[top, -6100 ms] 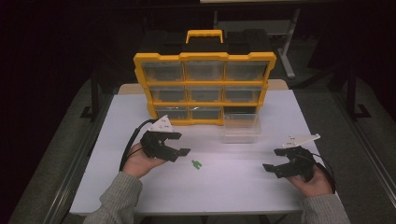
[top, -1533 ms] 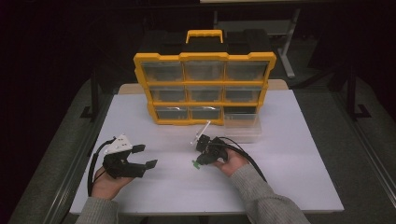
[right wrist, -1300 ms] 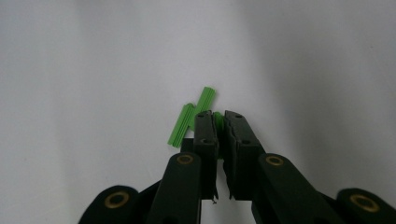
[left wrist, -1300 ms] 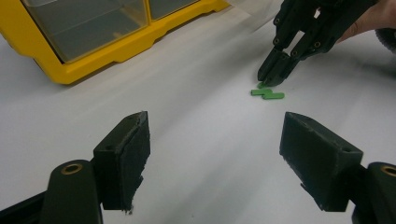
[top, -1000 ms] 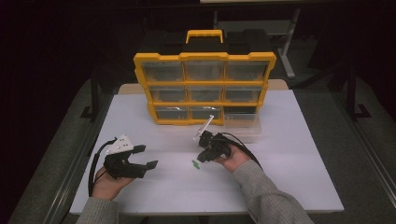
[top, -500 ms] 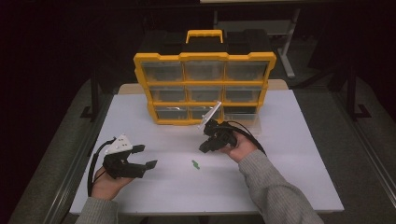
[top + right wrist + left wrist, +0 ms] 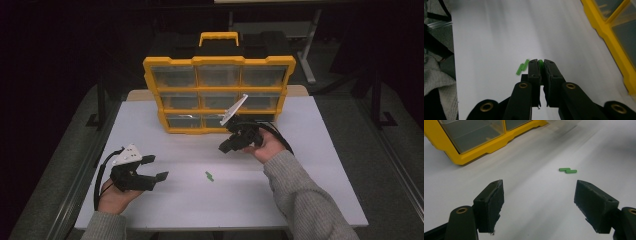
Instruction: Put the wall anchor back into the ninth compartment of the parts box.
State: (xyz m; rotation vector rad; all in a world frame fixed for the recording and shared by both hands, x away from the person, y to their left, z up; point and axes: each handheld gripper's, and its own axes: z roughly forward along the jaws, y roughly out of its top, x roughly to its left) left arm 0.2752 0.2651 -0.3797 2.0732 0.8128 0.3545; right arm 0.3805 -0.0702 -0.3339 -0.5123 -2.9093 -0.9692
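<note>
White desk (image 7: 310, 165) carries a yellow drawer cabinet (image 7: 218, 92); right gripper (image 7: 226, 147) fingers pinch a green piece (image 7: 540, 62), left gripper (image 7: 156, 168) fingers spread wide, empty, near green pieces (image 7: 209, 175).

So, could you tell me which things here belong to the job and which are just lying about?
Likely job: right gripper, shut on green piece; loose green pieces on table; yellow drawer organizer.
Lying about: left gripper, open and idle; grey stand behind table.

Bench (image 7: 310, 165): smooth matt white surface. Organiser (image 7: 218, 95): glossy yellow plastic, clear plastic drawers. Jaws: matt black, rough-edged pads. Green pieces (image 7: 568, 170): smooth plastic. Sleeve (image 7: 305, 200): grey knit cloth.
</note>
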